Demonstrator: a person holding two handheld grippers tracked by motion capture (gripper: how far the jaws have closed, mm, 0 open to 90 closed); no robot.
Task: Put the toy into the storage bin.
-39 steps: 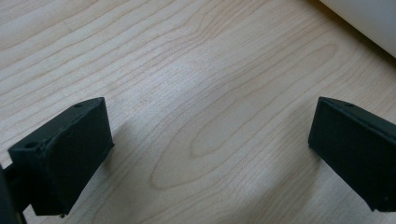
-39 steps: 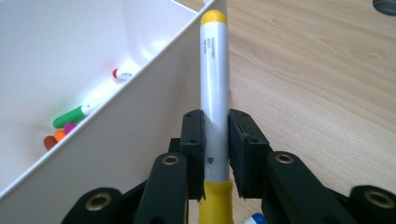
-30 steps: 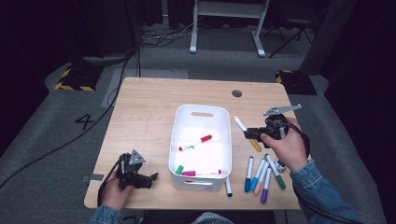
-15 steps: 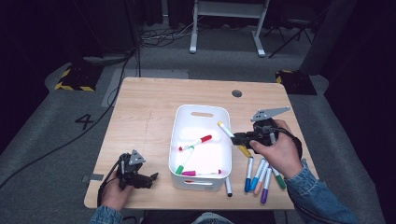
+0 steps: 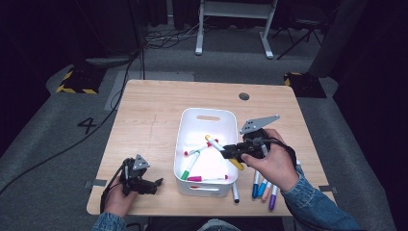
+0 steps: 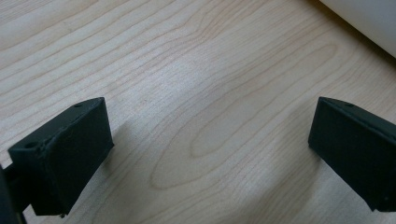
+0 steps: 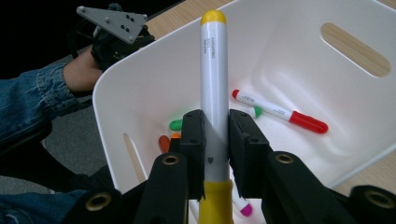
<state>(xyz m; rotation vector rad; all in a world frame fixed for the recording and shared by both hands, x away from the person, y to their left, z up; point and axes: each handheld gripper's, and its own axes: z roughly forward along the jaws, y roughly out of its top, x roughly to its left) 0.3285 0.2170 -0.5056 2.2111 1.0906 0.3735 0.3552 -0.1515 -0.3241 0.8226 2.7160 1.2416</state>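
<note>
— Surface? — Light wood tabletop (image 5: 159, 115), dark round grommet (image 5: 244, 96) near the far edge.
— Resting on it? — White bin (image 5: 185, 139) at centre; loose markers (image 5: 262, 187) beside the bin's right near corner.

Black claws (image 7: 215, 140), denim sleeves (image 5: 317, 204)

Setting: lab or studio recording space. Evidence: light wooden table (image 5: 159, 115) standing alone on grey carpet (image 5: 57, 159); dark, unlit surroundings; loose cables (image 5: 168, 38) trailing across the floor; yellow-and-black hazard-striped pads (image 5: 74, 89) at the table corners; a numeral 4 (image 5: 88, 125) marked on the carpet; white equipment stand (image 5: 235, 21) behind
</note>
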